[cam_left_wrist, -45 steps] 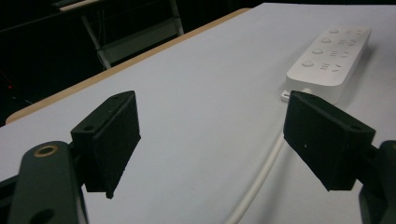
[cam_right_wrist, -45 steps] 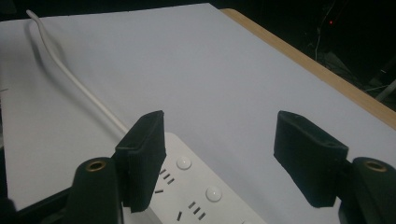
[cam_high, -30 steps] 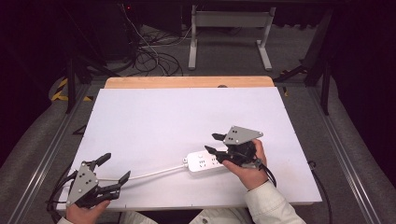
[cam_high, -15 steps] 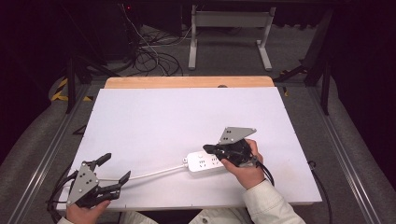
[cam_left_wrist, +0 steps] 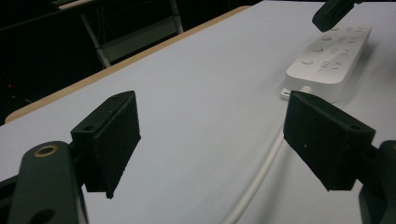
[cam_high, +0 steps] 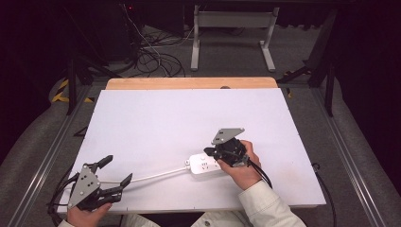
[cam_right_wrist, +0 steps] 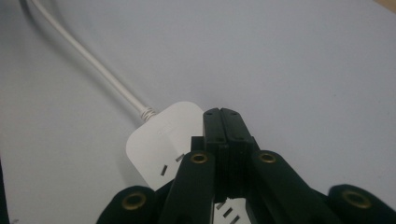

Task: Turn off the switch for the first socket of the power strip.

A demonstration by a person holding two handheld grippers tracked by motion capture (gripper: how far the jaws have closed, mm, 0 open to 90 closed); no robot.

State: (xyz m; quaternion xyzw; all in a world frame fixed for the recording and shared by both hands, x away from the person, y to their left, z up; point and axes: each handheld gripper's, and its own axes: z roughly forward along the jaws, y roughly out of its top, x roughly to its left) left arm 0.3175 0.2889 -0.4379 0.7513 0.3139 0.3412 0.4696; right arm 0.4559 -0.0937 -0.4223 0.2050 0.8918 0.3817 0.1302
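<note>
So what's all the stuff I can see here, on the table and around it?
power strip: one, white, on the sheet near the table's front, under the right gripper's jaws
cord: one, white, runs from the strip toward the left gripper
sheet: one, white, covers the table
table: one, wooden edge at the far side
cables: a tangle, black, on the floor behind
frame: one, pale metal, on the floor behind
left gripper: one, black, front left corner, jaws open
right gripper: one, black, jaws shut, over the strip

High view looks down over the table [cam_high: 156, 118]; both gripper views, low and close, share the power strip [cam_left_wrist: 329, 60].
</note>
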